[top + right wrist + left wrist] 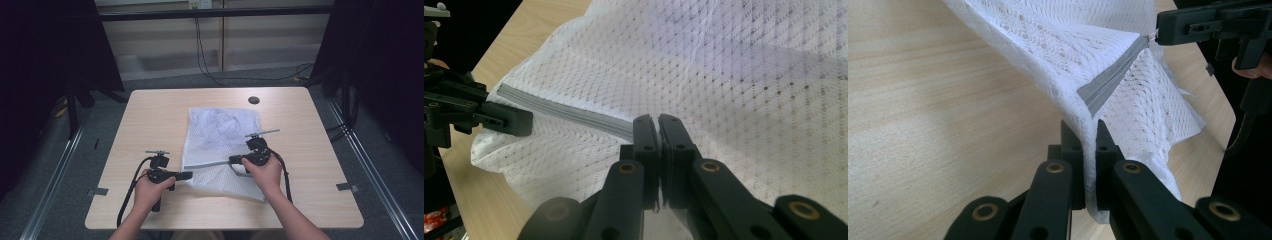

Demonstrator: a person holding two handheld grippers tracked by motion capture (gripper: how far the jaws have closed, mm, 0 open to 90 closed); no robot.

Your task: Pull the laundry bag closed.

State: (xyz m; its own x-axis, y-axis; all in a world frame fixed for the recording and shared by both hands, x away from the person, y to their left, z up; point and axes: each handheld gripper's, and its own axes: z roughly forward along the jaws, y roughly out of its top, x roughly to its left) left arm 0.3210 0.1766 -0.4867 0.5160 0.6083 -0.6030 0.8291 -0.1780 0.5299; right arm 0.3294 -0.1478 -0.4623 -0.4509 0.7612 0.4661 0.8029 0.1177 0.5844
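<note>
Two claws are clamped on one mesh bag (222,150).
The left claw (1089,150) pins the zip's (1113,77) end; the right claw (658,135) is closed on its pull, so it can be drawn. The bag lies mid-bench (150,115), toward the near edge.

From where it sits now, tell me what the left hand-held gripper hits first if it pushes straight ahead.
The left hand-held gripper, shut on the mesh bag, probably meets the right hand-held gripper at the zipper's far end.

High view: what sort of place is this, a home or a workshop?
Probably a lab or recording studio, not a home. A bare wooden table stands between black curtains, metal rails run along the grey floor, and cables hang down the back wall.
</note>
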